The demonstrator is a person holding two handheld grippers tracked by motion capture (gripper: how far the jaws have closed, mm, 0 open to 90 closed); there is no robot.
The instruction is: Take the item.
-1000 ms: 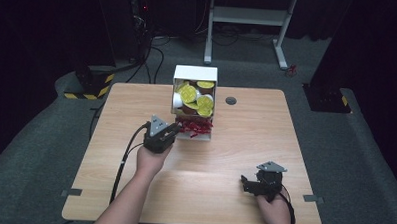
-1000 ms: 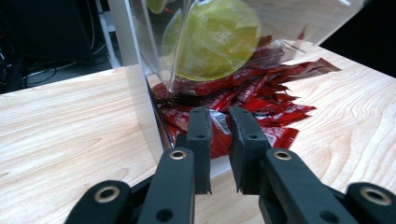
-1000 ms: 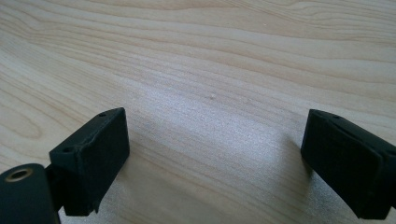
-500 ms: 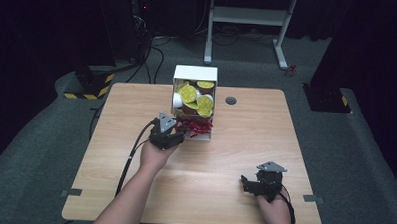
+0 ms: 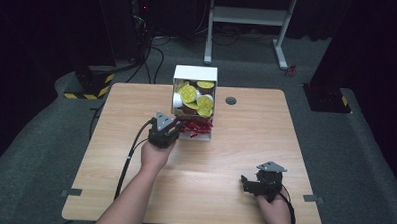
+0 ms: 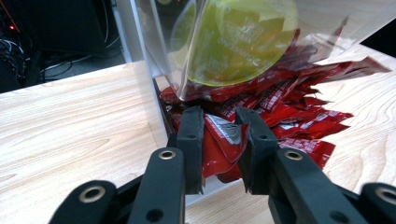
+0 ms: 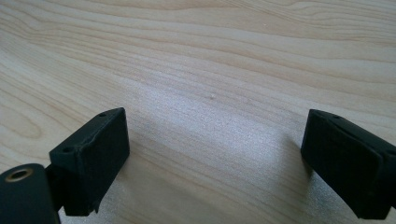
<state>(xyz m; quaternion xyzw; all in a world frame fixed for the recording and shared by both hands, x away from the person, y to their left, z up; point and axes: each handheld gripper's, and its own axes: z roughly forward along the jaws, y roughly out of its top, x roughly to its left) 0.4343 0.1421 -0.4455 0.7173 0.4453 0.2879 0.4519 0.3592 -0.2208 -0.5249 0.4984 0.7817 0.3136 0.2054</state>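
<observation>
On a pale wood-grain table (image 5: 245, 138), the left gripper (image 5: 172, 128) reaches into the low front opening of a white box (image 5: 195, 74) with clear plastic walls. In the left gripper view its black, blocky jaws sit on either side of a glossy red packet (image 6: 223, 140), which fills the narrow gap between them; they appear clenched on it. Ahead of the jaws more flat, crinkled red packets (image 6: 299, 102) lie heaped, spilling out of the box onto the table to the jaws' right. Above them, behind a clear slanted panel (image 6: 177, 51), rest round cups with yellow-green foil lids (image 6: 243, 37); from the high view several such cups (image 5: 205, 105) are stacked in the box's upper part, the packets (image 5: 196, 127) in its lower tray.

The right gripper (image 5: 256, 186) rests near the table's near edge, well apart from the box. Its jaws stand wide apart, released, over bare wood (image 7: 215, 98) with fine, wavy grain and a matte sheen between them.
</observation>
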